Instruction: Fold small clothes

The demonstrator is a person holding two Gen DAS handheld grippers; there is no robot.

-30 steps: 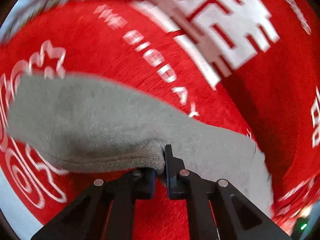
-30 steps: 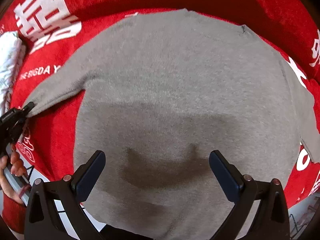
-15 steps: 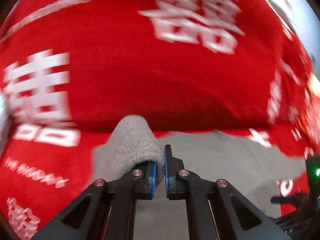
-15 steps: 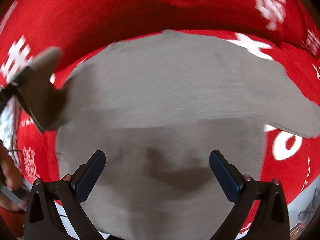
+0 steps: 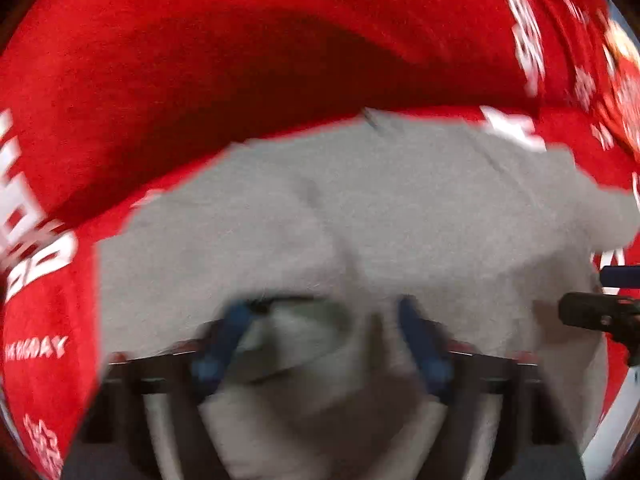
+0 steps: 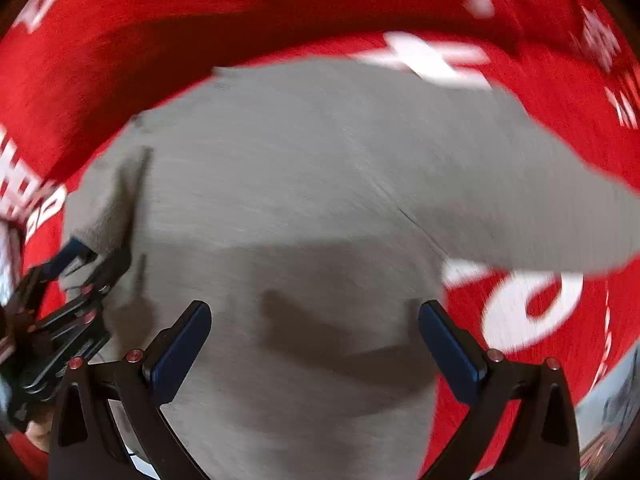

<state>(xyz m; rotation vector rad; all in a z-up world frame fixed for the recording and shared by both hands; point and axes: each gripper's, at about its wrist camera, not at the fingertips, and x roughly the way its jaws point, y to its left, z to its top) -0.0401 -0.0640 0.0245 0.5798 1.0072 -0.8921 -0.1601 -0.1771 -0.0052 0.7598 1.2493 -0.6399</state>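
Blue-padded and blurred by motion, the left hand-held gripper (image 5: 320, 336) has its jaws opening over a grey knit sweater (image 5: 400, 208), the cuff of the sleeve (image 5: 296, 332) lying loose between the pads, no longer pinched. The sleeve lies across the left side of the sweater's body, which is spread flat on a red cloth with white lettering (image 5: 200, 60) covering the worktop. The right hand-held gripper (image 6: 316, 344) hovers wide open above the lower middle of the sweater, nothing between its jaws, its shadow falling on the knit below. From the right wrist view the left hand-held gripper shows at the left edge, by the folded sleeve (image 6: 108, 200), while the other sleeve (image 6: 560, 208) lies stretched out to the right over the red cloth. The step in hand appears to be releasing the first sleeve onto the body; done well, the jaws should open fully before the gripper lifts, and it should rise straight up so the soft knit does not catch on a pad and drag the fold askew. The sleeve looks to sit a little rumpled near the cuff, so a light smoothing may be worth it before the right side is taken in turn. Blur hides whether the cuff edge lies flat.
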